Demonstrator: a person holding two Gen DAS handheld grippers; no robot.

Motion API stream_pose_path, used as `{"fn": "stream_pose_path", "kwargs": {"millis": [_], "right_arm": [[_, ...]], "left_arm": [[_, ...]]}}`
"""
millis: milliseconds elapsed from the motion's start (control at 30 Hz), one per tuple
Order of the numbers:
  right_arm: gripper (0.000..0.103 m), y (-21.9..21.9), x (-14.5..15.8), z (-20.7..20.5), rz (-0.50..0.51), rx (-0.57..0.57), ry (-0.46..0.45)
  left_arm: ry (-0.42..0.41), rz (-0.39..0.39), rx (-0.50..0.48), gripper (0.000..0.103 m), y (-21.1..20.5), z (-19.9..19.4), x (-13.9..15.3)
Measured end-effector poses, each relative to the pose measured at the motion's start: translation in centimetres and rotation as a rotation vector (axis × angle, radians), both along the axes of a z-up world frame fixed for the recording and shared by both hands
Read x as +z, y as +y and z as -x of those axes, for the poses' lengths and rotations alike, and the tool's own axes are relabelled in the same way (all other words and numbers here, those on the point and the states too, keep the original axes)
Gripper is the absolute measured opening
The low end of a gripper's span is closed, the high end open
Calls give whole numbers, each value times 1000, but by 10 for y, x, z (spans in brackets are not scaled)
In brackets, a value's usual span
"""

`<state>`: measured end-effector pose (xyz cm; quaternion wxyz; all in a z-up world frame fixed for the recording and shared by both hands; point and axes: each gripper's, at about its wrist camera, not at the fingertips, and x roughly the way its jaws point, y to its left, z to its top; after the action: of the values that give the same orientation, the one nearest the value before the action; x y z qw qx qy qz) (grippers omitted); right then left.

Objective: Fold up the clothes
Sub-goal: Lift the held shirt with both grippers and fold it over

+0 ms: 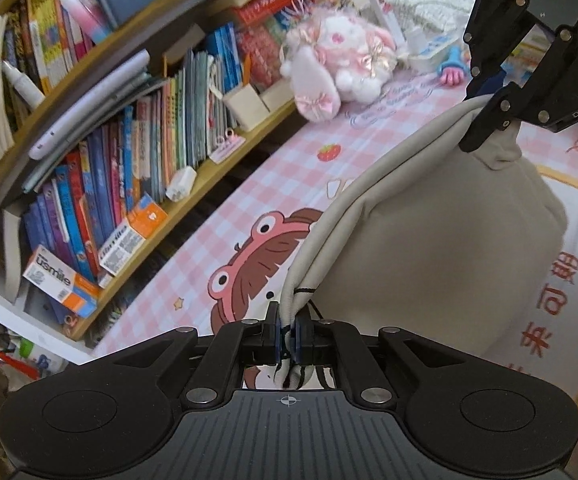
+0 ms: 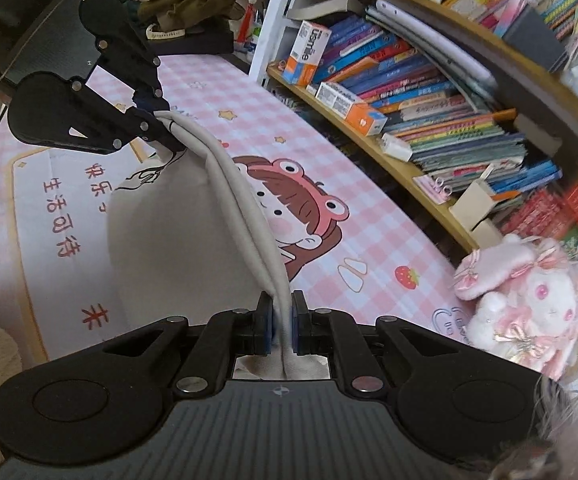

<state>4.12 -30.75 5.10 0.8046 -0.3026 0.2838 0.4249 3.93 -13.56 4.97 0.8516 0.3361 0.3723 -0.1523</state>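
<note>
A beige garment point(image 1: 441, 240) hangs stretched between my two grippers above a pink checked tablecloth point(image 1: 289, 168). My left gripper point(image 1: 288, 330) is shut on one end of its folded top edge, where a black cord shows. My right gripper point(image 1: 485, 116) appears at the upper right of the left wrist view, shut on the other end. In the right wrist view my right gripper point(image 2: 282, 326) is shut on the garment point(image 2: 177, 232), and my left gripper point(image 2: 161, 120) holds the far end. The cloth's lower part hangs down toward the table.
A curved wooden bookshelf point(image 1: 101, 128) full of books runs along the table's far side point(image 2: 449, 120). A pink and white plush rabbit point(image 1: 341, 64) sits on the table point(image 2: 529, 304). A pile of dark clothes point(image 2: 193, 12) lies at the table's far end.
</note>
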Motion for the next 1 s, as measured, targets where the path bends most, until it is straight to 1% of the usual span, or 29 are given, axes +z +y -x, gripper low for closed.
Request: {"fn": "stream_pose_path", "kwargs": {"millis": [67,133,167,200,233,267,300,333,367,433,467,500,533,567,600,633,667,733,767,833,900,967,1000], "right_arm": [[8,0,-6,-11,-6,1,24],[8,0,-13,-22,-10,-1,53],[8,0,-17,-29,-12,-4,69],[8,0,-22,-35,-14,-7,86],[9,0,-26,-42,-16,-10,103],[10,1,-32,-49,-19,-25,116],[13,2,-38,-56,-23,-44,127],[20,3,-44,-64,-26,-62,139],[22,2,-51,-71,-41,-93,154],[23,1,-63,-85,-84,-163,196],[26,-3,-68,-90,-114,-208,211],[30,-6,-73,-94,-146,-255,222],[38,-13,-74,-98,-189,-311,240],[39,-20,-75,-101,-236,-369,259],[38,-28,-75,-102,-285,-430,282],[38,-37,-75,-103,-334,-491,307],[38,-46,-74,-102,-383,-557,338],[38,-65,-75,-95,-491,-655,430],[38,-73,-75,-89,-541,-690,479],[38,-83,-76,-73,-612,-722,561],[38,-81,-76,-55,-630,-724,604],[37,-74,-74,-40,-616,-728,613],[30,-71,-76,-37,-606,-753,608]], "left_arm": [[19,-14,-1,8,-1,-9,-6],[34,-21,8,14,-3,-19,-15],[46,-17,17,14,-3,-26,-20],[50,-25,35,19,-1,-32,-26],[54,-35,54,31,1,-38,-32],[57,-45,73,38,3,-44,-38],[48,-62,101,53,7,-48,-43],[37,-80,130,62,12,-52,-48],[26,-98,159,63,17,-56,-53],[31,-73,237,63,33,-60,-56],[32,-43,279,63,43,-58,-54],[34,6,317,62,53,-55,-50],[42,94,351,61,63,-50,-44],[51,188,383,60,73,-45,-38],[70,300,410,58,83,-40,-33],[91,399,433,50,91,-34,-32],[113,494,455,47,97,-29,-31],[153,584,477,36,101,-21,-37],[172,626,488,34,103,-18,-41],[200,661,496,33,105,-13,-49],[215,714,495,33,110,-13,-53],[232,777,492,30,117,-14,-57],[243,808,491,23,120,-14,-58]]}}
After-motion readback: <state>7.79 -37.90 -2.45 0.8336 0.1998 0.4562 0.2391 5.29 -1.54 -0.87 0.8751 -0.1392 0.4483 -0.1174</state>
